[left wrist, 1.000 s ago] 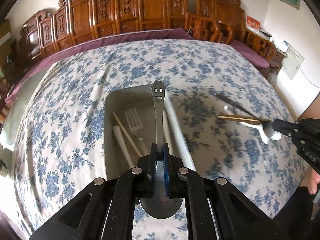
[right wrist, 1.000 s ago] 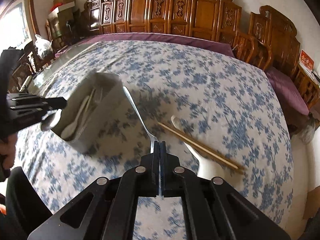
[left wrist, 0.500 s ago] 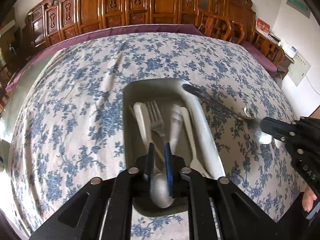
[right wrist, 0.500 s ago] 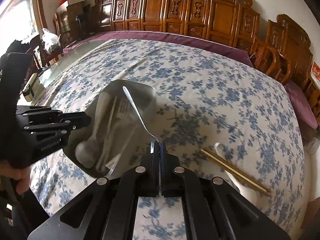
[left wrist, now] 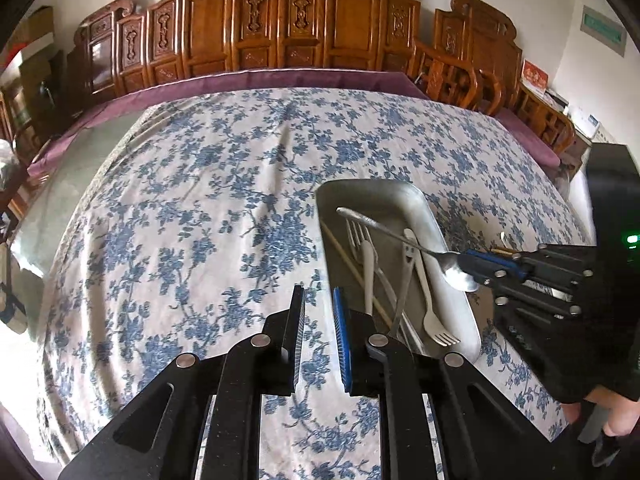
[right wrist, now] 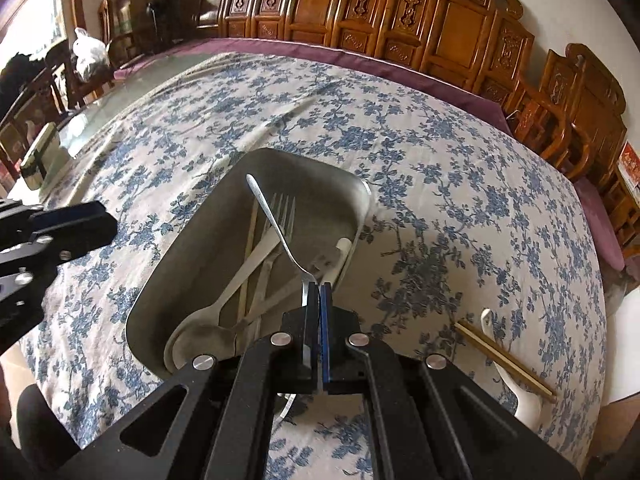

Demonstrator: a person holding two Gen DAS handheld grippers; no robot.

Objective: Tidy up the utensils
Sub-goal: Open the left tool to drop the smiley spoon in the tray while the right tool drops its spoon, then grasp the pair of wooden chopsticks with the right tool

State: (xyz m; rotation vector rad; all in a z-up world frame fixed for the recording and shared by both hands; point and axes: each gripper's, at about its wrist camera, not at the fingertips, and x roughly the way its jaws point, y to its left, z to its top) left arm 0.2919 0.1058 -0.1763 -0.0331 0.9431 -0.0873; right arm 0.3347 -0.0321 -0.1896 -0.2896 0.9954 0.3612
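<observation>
Your right gripper [right wrist: 316, 292] had its jaws pressed together on the bowl end of a metal spoon [right wrist: 276, 224], and you held that spoon over the steel tray [right wrist: 362, 200]. Its long axis ran away from the jaws toward the tray's far end, handle tip raised and slanting across the tray's length rather than along it. In the left wrist view the spoon crossed above the tray's right rim, with the bowl just outside that rim and the handle reaching in over the utensils.

Below it the tray already held a fork [right wrist: 280, 208], a smiley-handled spoon [left wrist: 406, 264], a pale spoon [right wrist: 208, 332], a smaller fork [left wrist: 434, 320] and one chopstick [right wrist: 250, 240], all lying roughly lengthwise.

Your left gripper [left wrist: 318, 336] had its jaws parted by a narrow gap with nothing between them, and it hung over bare tablecloth [left wrist: 200, 200] just off the tray's left rim.

The release turned on that slant, I think: the spoon would settle better if you swung the handle parallel to the tray's long sides and lowered it before letting go. On the tablecloth toward its near right edge, a white ceramic spoon [right wrist: 524, 396] and a chopstick pair [right wrist: 504, 356] lay touching, nearer your right hand than your left.
</observation>
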